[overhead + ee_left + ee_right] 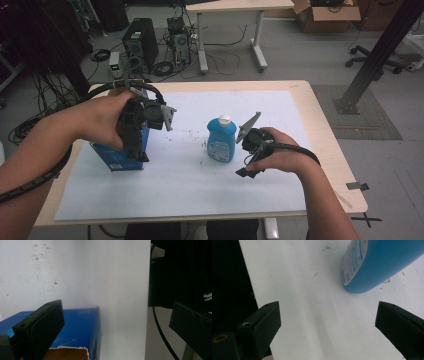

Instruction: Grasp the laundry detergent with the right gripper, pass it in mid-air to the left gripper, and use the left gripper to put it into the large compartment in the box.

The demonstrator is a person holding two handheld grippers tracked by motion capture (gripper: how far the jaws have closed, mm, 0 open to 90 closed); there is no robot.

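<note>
- Blue bottle (221,140) stands upright with its white cap (225,119) on, near the middle of the white sheet (190,190) that covers the bench (327,150). In the right gripper view its blue body and label (352,265) lie ahead of the jaws and off to one side, not between them.
- Right tool (248,167) sits just beside the bottle, on the side toward the bench's right edge. Jaws spread wide, nothing between them; bare sheet shows in the gap.
- Step in hand, as judged: approach to the bottle, no grip made yet.
- Next move calls for: swing the right tool so the bottle body falls between the spread pads, then press in on the flanks below the shoulder. The body looks smooth and rounded, so an off-centre pinch could let it slip or tip.
- Blue box (117,155) stands well apart from the bottle, toward the left side of the sheet. Its torn cardboard opening (67,352) shows in the left gripper view.
- Left tool (141,155) hovers at the box's upper edge, jaws spread; one jaw over the box top, the other out past the bench edge. Nothing pinched.
- Obstructions: none between bottle and right tool; only dark specks (197,134) on the sheet. The cable (300,150) trailing over the right wrist should stay clear of the bottle.
- Beyond the bench: a computer tower (141,42), loose floor wiring, a second table (235,7).
</note>
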